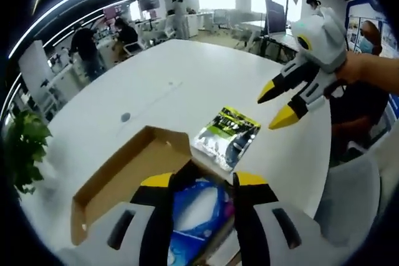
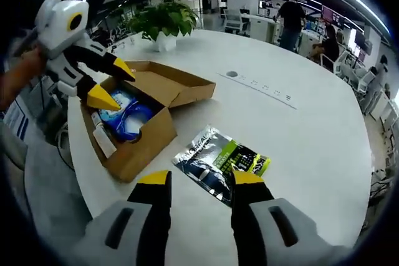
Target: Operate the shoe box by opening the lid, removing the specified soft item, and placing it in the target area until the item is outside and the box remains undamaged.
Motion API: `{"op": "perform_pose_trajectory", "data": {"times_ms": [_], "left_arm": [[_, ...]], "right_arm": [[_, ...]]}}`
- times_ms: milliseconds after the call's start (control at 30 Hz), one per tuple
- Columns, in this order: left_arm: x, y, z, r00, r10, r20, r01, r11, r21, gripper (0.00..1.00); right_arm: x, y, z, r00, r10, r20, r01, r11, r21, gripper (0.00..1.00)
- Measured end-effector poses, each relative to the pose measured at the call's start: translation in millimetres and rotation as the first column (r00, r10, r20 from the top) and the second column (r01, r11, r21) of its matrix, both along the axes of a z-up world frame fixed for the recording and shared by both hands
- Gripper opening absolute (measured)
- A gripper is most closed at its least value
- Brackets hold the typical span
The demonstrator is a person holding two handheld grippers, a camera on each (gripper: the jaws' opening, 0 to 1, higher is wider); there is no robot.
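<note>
Shoe box (image 2: 140,123) sits open on the table (image 2: 299,129), blue packet (image 2: 128,119) inside, foil pouch (image 2: 221,160) beside it, left gripper (image 2: 112,85) and right gripper (image 2: 199,182) both seemingly spread and empty.

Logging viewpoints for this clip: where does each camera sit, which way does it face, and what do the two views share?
Left gripper view: rides the left gripper, poised over the open shoe box and looking down at the blue item inside; a hand holds the right gripper beyond.
Right gripper view: rides the right gripper, open above the silver packet, facing the white table; a hand shows at left.
Shared: box, packet, table, both grippers.
</note>
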State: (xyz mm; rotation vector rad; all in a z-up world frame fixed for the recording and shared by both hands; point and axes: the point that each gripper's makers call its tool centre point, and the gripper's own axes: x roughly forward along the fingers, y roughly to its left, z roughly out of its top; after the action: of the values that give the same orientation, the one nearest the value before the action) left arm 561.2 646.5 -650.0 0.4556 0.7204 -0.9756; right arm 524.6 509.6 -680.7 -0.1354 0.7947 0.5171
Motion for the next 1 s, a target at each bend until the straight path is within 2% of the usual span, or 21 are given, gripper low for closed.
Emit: {"op": "perform_pose_trajectory", "data": {"times_ms": [400,1000], "left_arm": [[-5.1,49,4.0,0.997,0.081,0.012,-0.081,0.997,-0.016,0.41],[-12.8,133,-6.8,0.977,0.212,0.034,-0.213,0.977,0.017,0.4]], "right_arm": [[-6,47,12.9,0.998,0.064,0.015,-0.065,0.996,0.069,0.35],[-11,110,11.5,0.988,0.152,0.02,-0.153,0.978,0.141,0.36]]}}
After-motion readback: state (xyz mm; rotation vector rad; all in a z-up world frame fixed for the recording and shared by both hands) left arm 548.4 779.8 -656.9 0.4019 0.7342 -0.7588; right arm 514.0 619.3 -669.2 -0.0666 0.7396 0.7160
